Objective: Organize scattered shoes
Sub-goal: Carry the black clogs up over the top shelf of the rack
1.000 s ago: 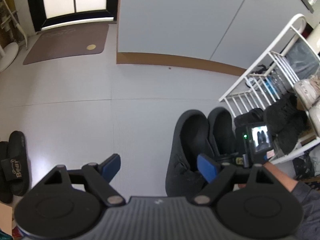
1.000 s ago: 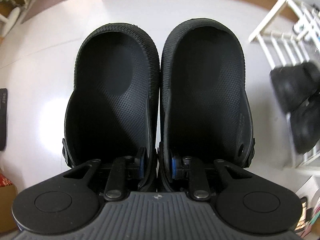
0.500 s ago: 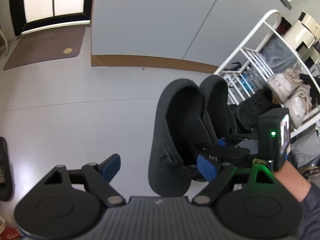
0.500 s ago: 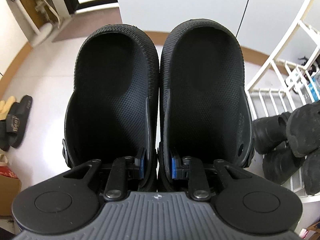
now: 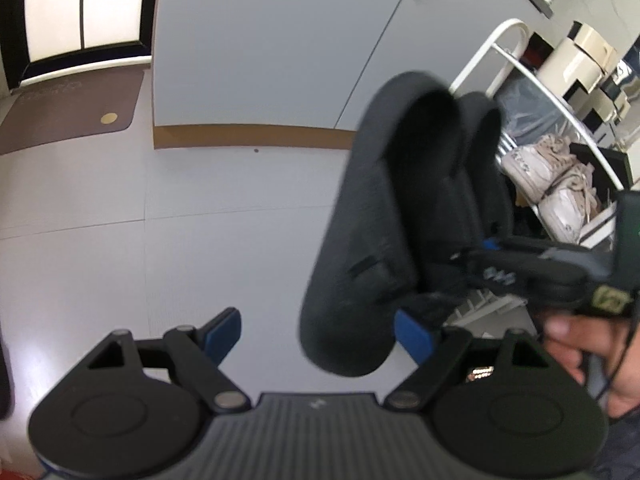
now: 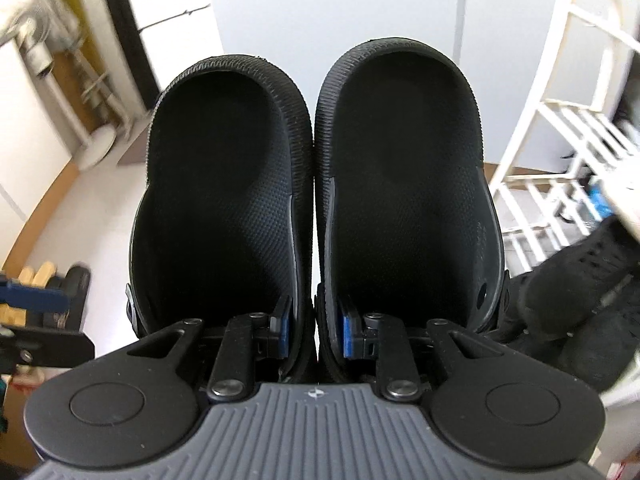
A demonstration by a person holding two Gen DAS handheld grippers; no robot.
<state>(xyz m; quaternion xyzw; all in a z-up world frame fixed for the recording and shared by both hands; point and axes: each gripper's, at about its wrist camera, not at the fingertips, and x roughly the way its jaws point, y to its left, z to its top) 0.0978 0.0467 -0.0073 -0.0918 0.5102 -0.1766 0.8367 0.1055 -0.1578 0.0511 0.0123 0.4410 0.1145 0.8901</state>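
Observation:
A pair of black clogs (image 6: 224,200) hangs side by side in the air, heels toward the camera. My right gripper (image 6: 314,326) is shut on them, its blue pads pinching the two touching inner walls together. In the left wrist view the same clogs (image 5: 372,232) are lifted off the floor in front of the white shoe rack (image 5: 520,64), held by the right gripper (image 5: 492,256) in a person's hand (image 5: 580,344). My left gripper (image 5: 318,334) stands open with nothing between its blue pads, low and to the left of the clogs.
White sneakers (image 5: 536,168) sit on a rack shelf, and black shoes (image 6: 580,280) lie on a lower shelf beside the clogs. Black slides (image 6: 76,280) rest on the floor at left. A brown door mat (image 5: 68,116) lies by the door. Pale floor spreads between.
The right gripper has lifted the pair of clogs off the floor and up toward the rack. The left gripper stays open and has shifted only a little.

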